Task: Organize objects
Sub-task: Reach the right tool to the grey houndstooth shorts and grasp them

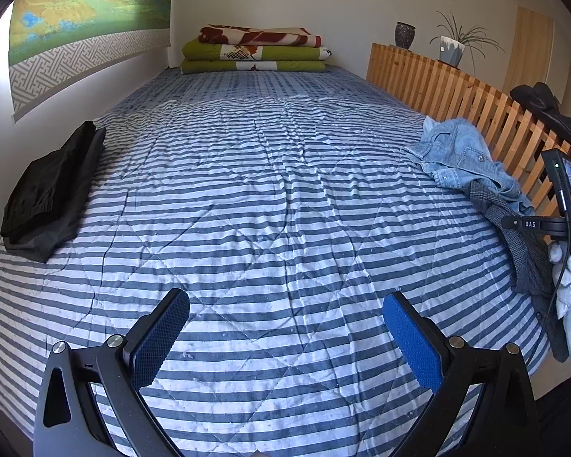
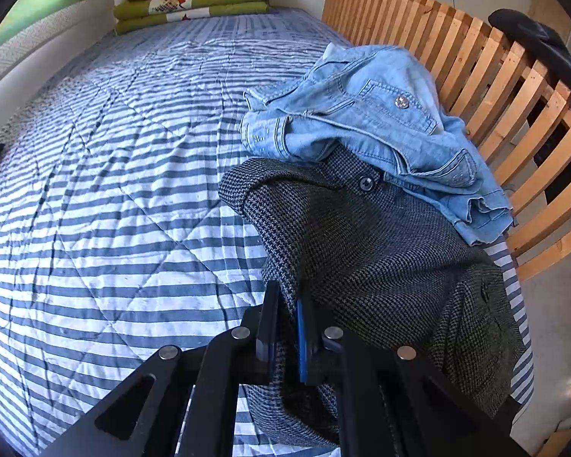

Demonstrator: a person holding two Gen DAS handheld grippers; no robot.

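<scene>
The right gripper (image 2: 286, 327) was clamped nearly shut on a fold of the grey jacket (image 2: 377, 251), pads pinching the near left edge of the cloth, w/ the rest of the garment running away and to the right toward the wooden rail (image 2: 514, 114). So the jacket lay straight ahead of and under that gripper, long axis roughly front-to-back along the right side of the striped bed (image 2: 114, 190), its far end tucked beneath the denim jacket (image 2: 361, 114), which overlapped it near a dark button. The right hand was clearly the nearer one; the left gripper (image 1: 285, 335) hung over bare quilt at the foot, jaws wide apart, holding nothing, well apart from both garments. The grey jacket looked like a heavy houndstooth weave, crumpled and bunched, prob. stiff enough to drag the denim along when lifted. A folded black stack (image 1: 49, 194) sat by the left wall, and folded blankets (image 1: 255, 51) at the far end.
</scene>
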